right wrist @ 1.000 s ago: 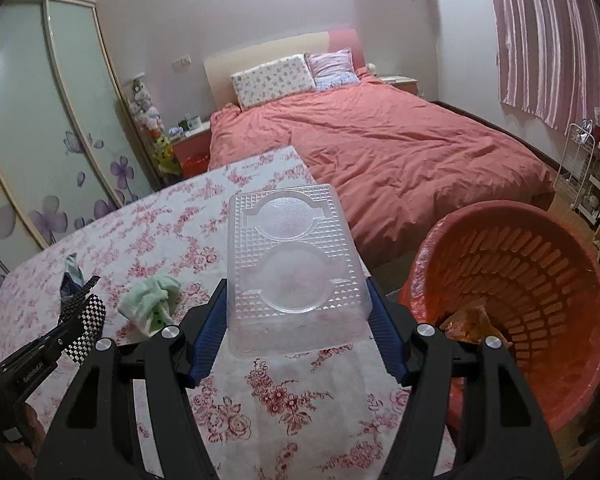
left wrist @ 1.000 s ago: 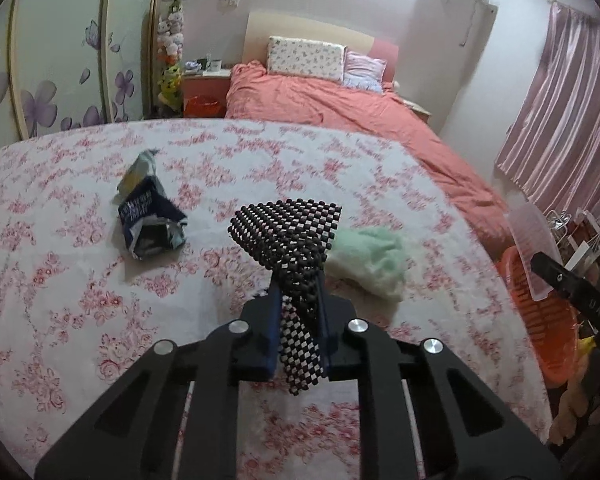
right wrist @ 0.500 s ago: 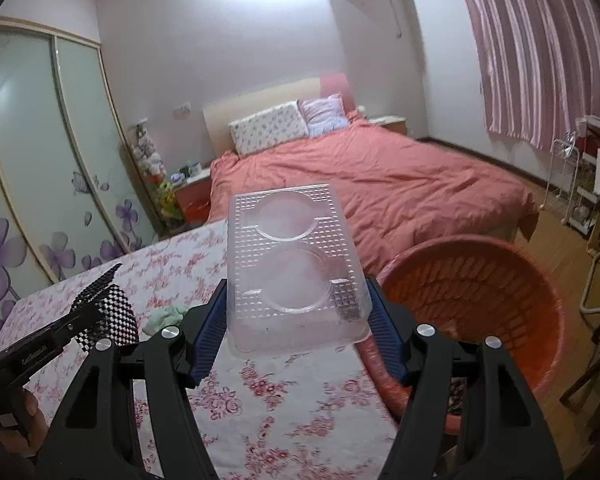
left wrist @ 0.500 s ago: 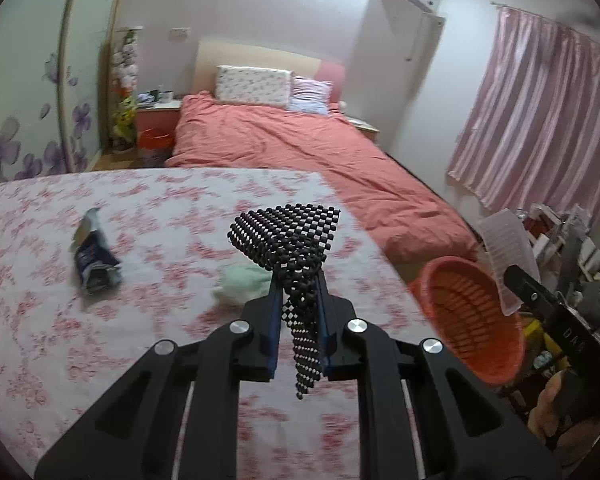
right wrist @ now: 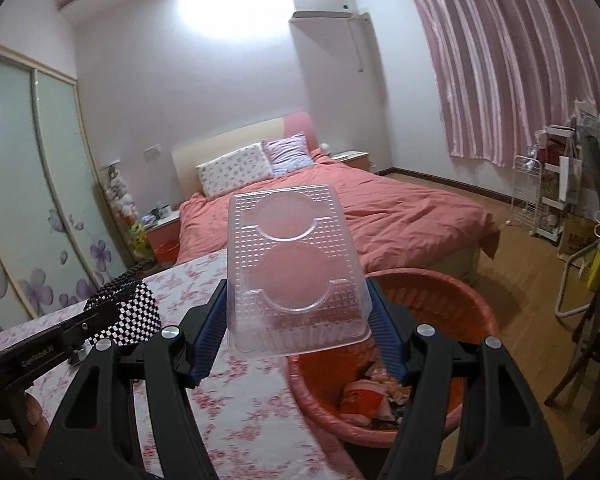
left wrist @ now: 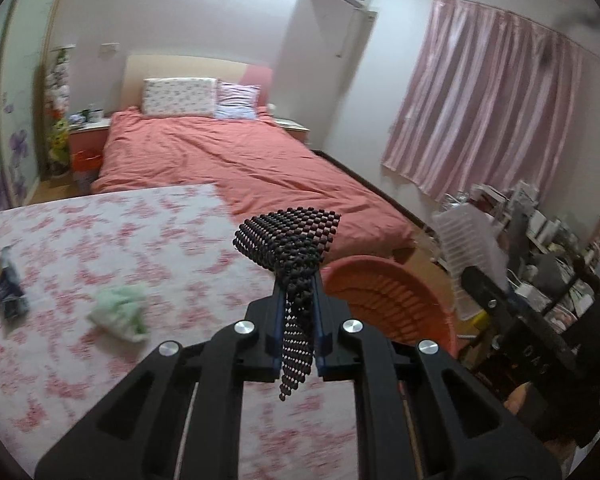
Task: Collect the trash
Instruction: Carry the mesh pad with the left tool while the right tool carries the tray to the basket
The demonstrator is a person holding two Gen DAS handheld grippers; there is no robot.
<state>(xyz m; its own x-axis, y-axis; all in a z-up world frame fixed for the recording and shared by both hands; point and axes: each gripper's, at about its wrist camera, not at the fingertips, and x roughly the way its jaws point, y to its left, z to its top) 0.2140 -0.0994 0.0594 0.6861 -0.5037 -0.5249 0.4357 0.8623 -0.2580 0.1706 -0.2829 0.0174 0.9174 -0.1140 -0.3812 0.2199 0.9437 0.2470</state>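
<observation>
Bedroom, mid-cleanup: we hold a gripper in each hand over a counter [left wrist: 112, 240] w/ a pink floral cloth. Our left gripper [left wrist: 298, 320] has its fingers [left wrist: 275, 322] clamped tight on a strip of black mesh matting [left wrist: 292, 240], the upper part bunched above the tips, the tail hanging down btwn them. Our right gripper [right wrist: 298, 320] has its fingers [right wrist: 210, 336] spread wide and pressed against both sides of a clear plastic clamshell tray [right wrist: 294, 268], held up w/ its two round hollows facing the camera. Just below and right of that tray sits the orange basket [right wrist: 472, 312] on the wood floor, beside the counter edge; wrappers and other scraps [right wrist: 374, 398] lie in its bottom. From the left wrist view the same basket [left wrist: 392, 292] shows just past the matting, w/ the tray [left wrist: 466, 240] visible beyond it, right of frame. Two pieces remain on the counter, well apart from the basket: a crumpled pale green wad [left wrist: 120, 310] and, farther left, a dark blue snack wrapper [left wrist: 10, 286]. From the right wrist view the left gripper [right wrist: 100, 316] and its matting [right wrist: 126, 310] sit at left, over the cloth. Behind: a bed [right wrist: 380, 208] w/ coral cover and two pillows, pink curtains [left wrist: 484, 116], sliding wardrobe doors [right wrist: 32, 184] w/ purple flowers.
</observation>
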